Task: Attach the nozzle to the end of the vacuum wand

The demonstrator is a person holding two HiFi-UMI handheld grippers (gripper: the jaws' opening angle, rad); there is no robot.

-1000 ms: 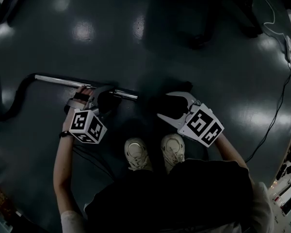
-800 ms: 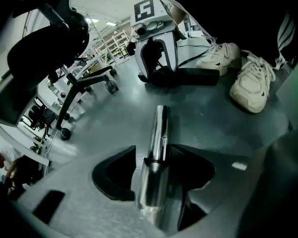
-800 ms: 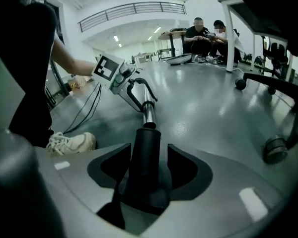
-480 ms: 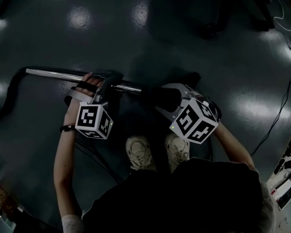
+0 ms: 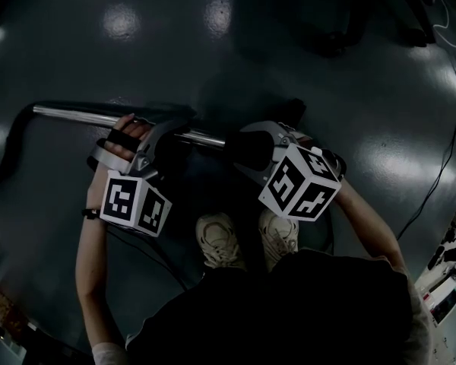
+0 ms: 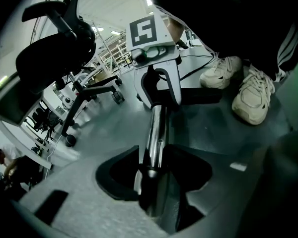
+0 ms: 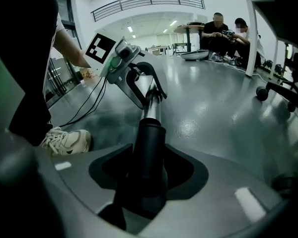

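Observation:
The chrome vacuum wand (image 5: 76, 117) lies level, low over the dark floor, running left to right. Its right end meets the black nozzle (image 5: 247, 149). My left gripper (image 5: 163, 131) straddles the wand near that end; its jaws are closing with the tube (image 6: 156, 128) between them and dark gaps on both sides. My right gripper (image 5: 239, 149) straddles the nozzle (image 7: 149, 148); its jaws are closing too, and room still shows on each side. In the right gripper view the wand (image 7: 150, 103) enters the nozzle's far end, in line with it.
A black hose (image 5: 7, 150) curves off the wand's left end. The person's two pale shoes (image 5: 216, 238) stand just behind the grippers. A thin cable (image 5: 441, 166) runs along the floor at right. An office chair (image 6: 54, 48) stands beyond; people sit at a far table (image 7: 223, 33).
My right gripper came in from the right and down over the nozzle at the wand's end. The left gripper stayed over the wand and tipped back toward the person. Both pairs of jaws narrowed.

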